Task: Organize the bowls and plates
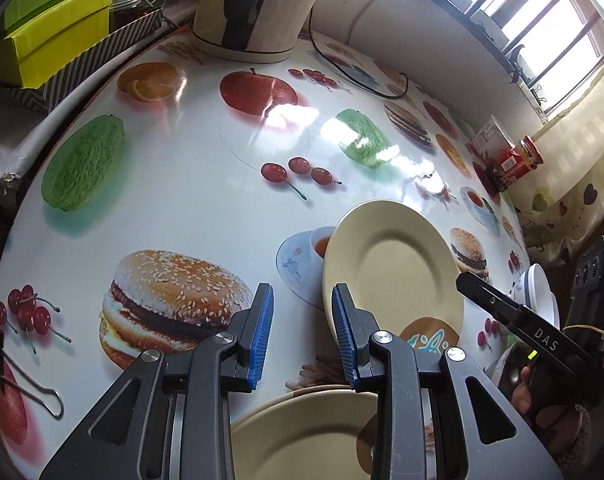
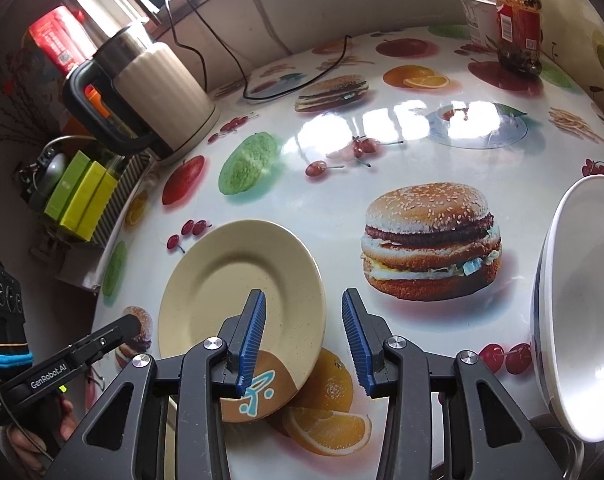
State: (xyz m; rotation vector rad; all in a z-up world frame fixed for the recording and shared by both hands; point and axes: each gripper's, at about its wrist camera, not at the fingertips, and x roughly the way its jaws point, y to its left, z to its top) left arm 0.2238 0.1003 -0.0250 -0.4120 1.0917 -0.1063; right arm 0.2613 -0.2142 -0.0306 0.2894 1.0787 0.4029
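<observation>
Both my left gripper (image 1: 302, 332) and my right gripper (image 2: 304, 340) have their jaws apart with nothing between them. The round cream plate with a raised rim (image 2: 242, 292) lies flat on the glossy fruit-and-burger printed surface (image 2: 342, 168), just left of my right jaws; a second cream plate (image 1: 302, 436) sits at the near edge, and a white bowl (image 2: 578, 304) stands far right. I judge the plate stiff, light and slippery, so I'd pinch its thin rim.
</observation>
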